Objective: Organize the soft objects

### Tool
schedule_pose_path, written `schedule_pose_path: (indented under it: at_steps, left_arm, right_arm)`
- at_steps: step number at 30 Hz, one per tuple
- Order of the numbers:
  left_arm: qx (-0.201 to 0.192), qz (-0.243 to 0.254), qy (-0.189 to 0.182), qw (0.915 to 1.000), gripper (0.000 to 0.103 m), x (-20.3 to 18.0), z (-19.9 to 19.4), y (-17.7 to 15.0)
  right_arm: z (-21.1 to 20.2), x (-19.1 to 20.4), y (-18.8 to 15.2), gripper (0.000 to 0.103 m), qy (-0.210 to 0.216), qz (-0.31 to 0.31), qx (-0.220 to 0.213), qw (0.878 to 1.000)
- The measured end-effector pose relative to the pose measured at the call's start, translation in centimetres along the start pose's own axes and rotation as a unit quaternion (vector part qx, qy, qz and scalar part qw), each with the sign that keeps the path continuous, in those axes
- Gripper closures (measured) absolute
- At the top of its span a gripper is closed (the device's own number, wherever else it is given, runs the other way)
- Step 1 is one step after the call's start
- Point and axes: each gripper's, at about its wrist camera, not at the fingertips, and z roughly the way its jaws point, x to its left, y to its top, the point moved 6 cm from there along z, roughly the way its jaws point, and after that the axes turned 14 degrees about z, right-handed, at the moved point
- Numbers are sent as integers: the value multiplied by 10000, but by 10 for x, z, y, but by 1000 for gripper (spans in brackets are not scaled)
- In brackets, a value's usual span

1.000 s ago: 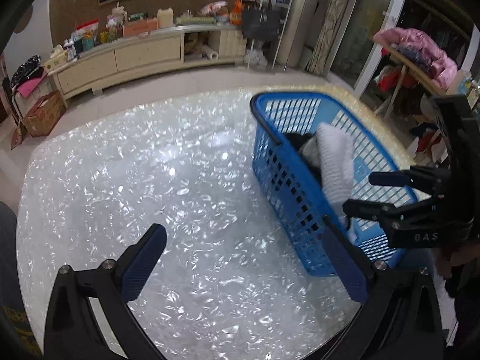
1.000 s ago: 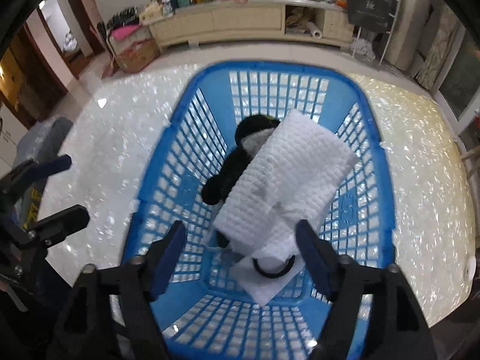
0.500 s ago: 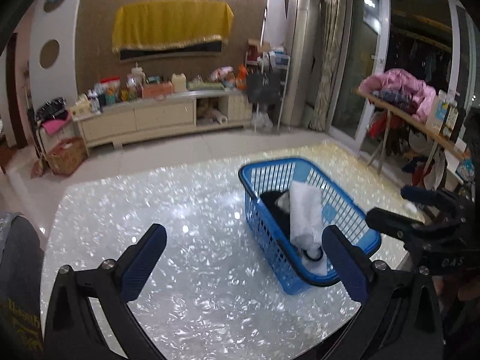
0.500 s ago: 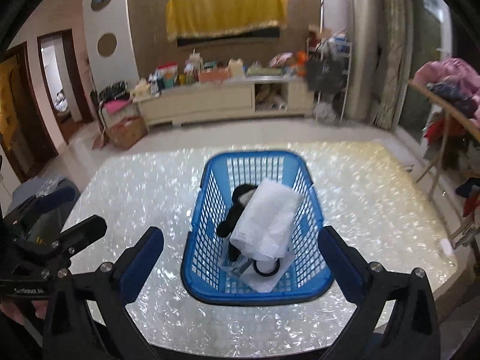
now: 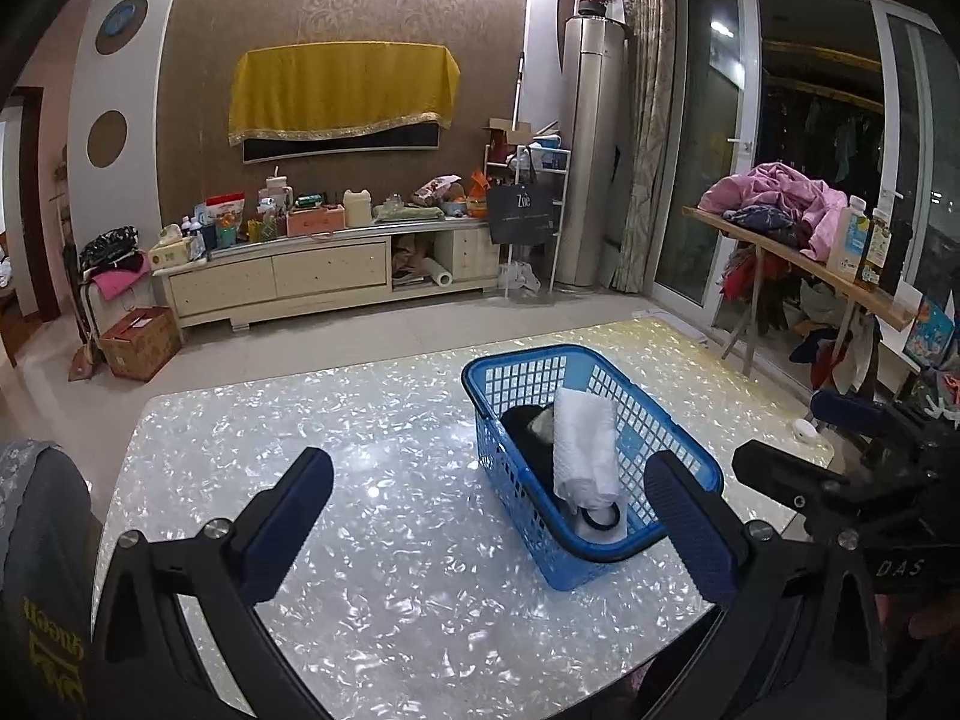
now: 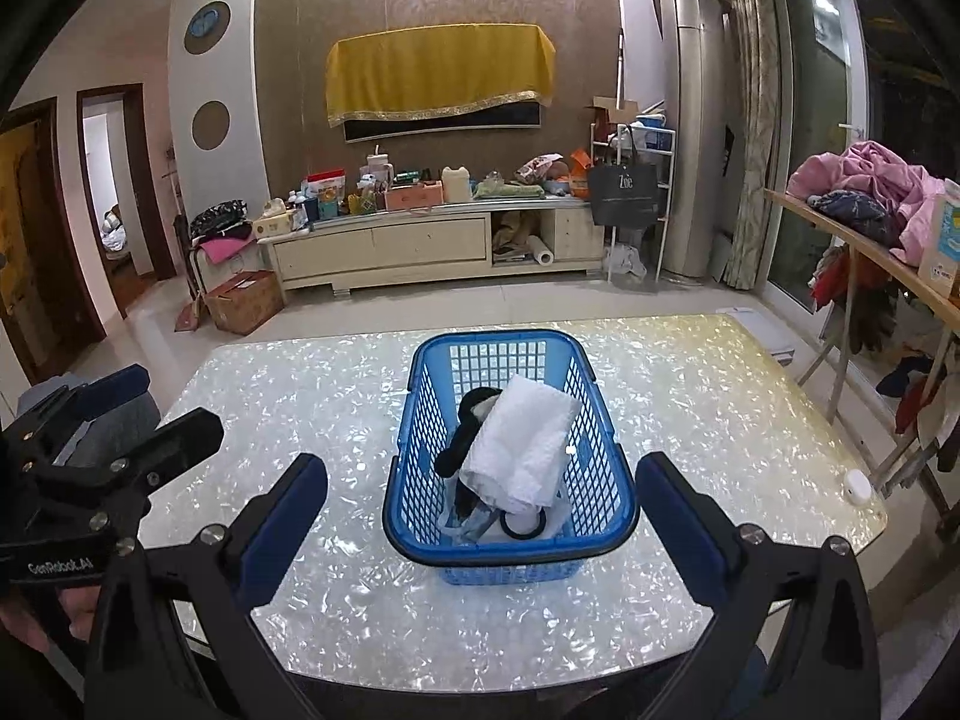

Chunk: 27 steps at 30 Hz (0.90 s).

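Note:
A blue plastic basket stands on the pearly white table. Inside it a folded white towel lies over a black soft item. A black ring rests on pale cloth at the near end. My left gripper is open and holds nothing, back from the basket on its left. My right gripper is open wide and holds nothing, behind the basket's near end. Each gripper also shows in the other's view, left gripper, right gripper.
A small white round object lies near the table's right edge. A grey chair back stands at the left. Beyond the table are a cluttered low cabinet, a cardboard box and a trestle table with pink clothes.
Both grippers have drawn back and up from the basket, so the whole table now shows. The right jaws widened after the first frame. The towel stays in the basket.

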Motion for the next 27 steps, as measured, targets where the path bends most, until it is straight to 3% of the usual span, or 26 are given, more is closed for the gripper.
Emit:
schedule_pose_path:
  at_steps: [27]
  left_arm:
    - [173, -33, 74, 9998, 0, 0, -1, -9]
  right_arm:
    - [-8, 5, -6, 0, 13, -53, 19, 10000]
